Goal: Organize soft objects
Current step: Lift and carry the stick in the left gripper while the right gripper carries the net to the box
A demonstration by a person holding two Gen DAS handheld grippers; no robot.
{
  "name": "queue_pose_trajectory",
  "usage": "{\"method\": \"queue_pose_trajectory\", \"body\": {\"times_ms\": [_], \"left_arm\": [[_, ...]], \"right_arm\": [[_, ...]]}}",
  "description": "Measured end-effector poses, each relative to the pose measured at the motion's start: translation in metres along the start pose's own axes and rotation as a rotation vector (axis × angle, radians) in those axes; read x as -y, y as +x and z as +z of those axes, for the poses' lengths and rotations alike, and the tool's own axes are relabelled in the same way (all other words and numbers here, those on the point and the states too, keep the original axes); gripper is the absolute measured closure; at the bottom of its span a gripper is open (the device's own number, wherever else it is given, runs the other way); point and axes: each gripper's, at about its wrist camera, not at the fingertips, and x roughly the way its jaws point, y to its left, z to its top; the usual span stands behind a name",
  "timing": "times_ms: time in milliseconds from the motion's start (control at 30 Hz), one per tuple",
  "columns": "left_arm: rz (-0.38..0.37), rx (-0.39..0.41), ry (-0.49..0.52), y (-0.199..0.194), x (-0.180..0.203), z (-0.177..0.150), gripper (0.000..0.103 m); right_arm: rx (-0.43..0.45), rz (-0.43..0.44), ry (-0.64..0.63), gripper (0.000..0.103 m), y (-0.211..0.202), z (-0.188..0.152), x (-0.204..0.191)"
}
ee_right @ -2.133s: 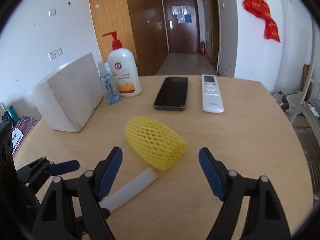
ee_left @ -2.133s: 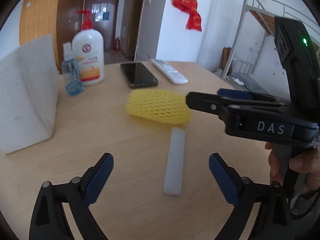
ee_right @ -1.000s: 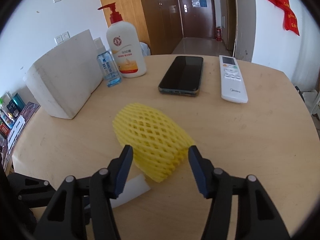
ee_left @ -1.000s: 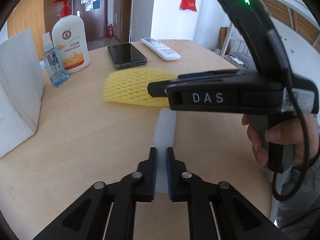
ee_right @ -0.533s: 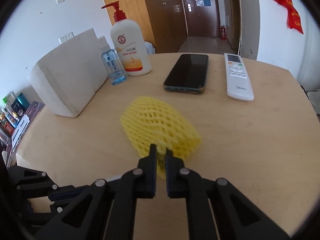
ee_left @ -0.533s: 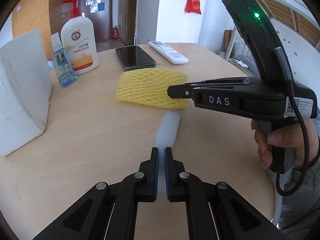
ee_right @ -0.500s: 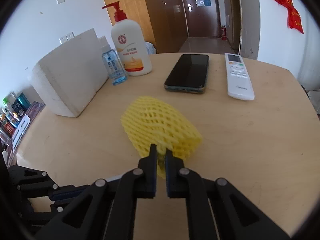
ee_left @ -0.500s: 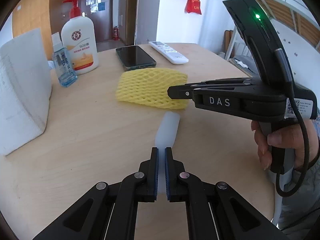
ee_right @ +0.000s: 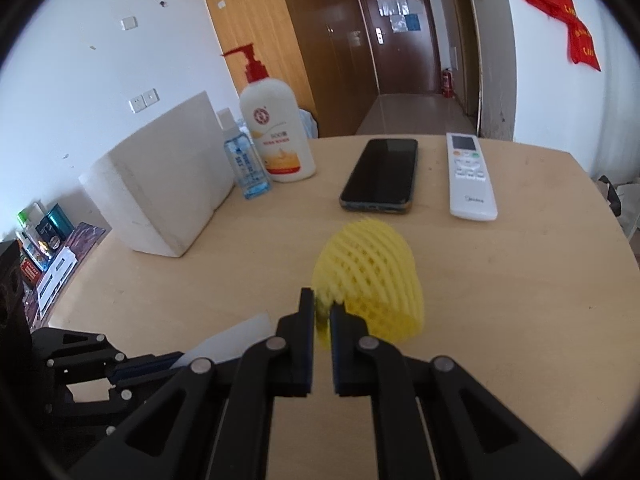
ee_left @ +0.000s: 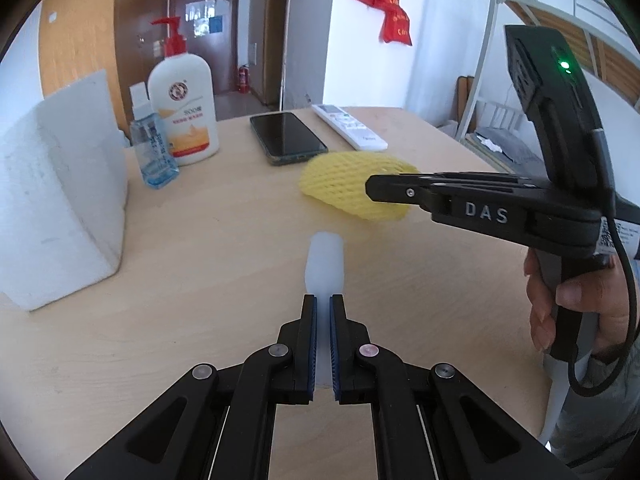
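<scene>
**A:** What are the two tools doing?

**B:** The left gripper (ee_left: 323, 320) is clenched on the near end of a white foam strip (ee_left: 325, 258), which sticks out ahead of it over the wooden table (ee_left: 200, 280). The right gripper (ee_right: 321, 320) is pinched onto the near rim of a yellow foam net (ee_right: 370, 276); the net looks lifted and slightly blurred.

**A:** What lies beyond them?

**B:** Far across the table, a black phone (ee_right: 380, 176) and a white remote (ee_right: 470, 176) lie side by side. To the far left stand a pump bottle (ee_right: 276, 136), a small blue bottle (ee_right: 246, 168) and a big white foam block (ee_right: 160, 184).

**A:** What could go wrong?

**B:** Probably slipping. Each grip holds only an edge of something light and squashy, so a quick swing might pull the net free or bend the strip out of the fingers. The two tools are also close together and could bump, and a low carry might drag the net against the phone.
</scene>
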Motion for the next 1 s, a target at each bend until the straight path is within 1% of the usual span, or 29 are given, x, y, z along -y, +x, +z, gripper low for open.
{"method": "queue_pose_trajectory", "body": {"times_ms": [233,767,1000], "left_arm": [[0.009,0.019,-0.008,-0.013,-0.002,-0.004,0.097],[0.036,0.048,-0.026,-0.028,-0.007,-0.009,0.097],[0.044,0.085,-0.025,-0.047,-0.007,-0.013,0.097]], "right_arm": [[0.019,-0.002,-0.016,0.094,-0.012,-0.001,-0.01],[0.083,-0.002,-0.04,0.094,-0.049,-0.006,-0.03],[0.126,0.004,-0.045,0.094,-0.069,-0.008,-0.043]]}}
